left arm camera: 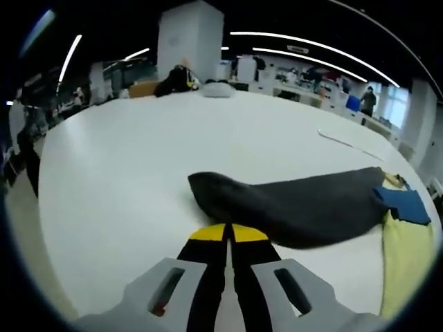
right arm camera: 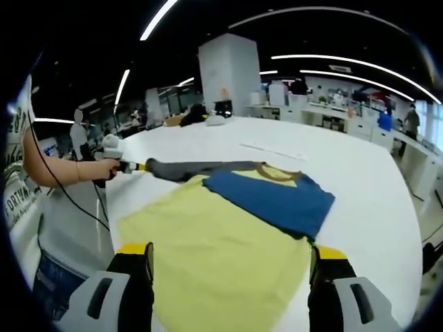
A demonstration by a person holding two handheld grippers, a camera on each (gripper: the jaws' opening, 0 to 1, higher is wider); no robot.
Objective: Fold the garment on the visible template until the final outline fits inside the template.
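A: Status? Where's the garment?

B: Yellow T-shirt with a blue chest panel and dark grey sleeves [right arm camera: 228, 228] lies flat on the white round table [right arm camera: 360, 173], body spread toward you, collar at the far side. I can't make out a template outline under it.

A: Which step are you on?

B: Looks like the first sleeve fold. Your left hand-held gripper [left arm camera: 228, 234] has its yellow-tipped jaws pressed together right at the edge of the dark grey sleeve [left arm camera: 304, 204]; can't tell if fabric is actually pinched between them. In the right gripper view the same tool [right arm camera: 131, 166] sits at the sleeve tip, sleeve stretched out sideways.

A: And the right one?

B: Your right hand-held gripper [right arm camera: 232, 259] has jaws spread wide, holding nothing, hovering over the hem end of the yellow body.

A: Next move?

B: My read: confirm the grip on the sleeve, then carry it across onto the chest. Keep it low and flat so it doesn't bunch. Right side can pin the body if it drags.
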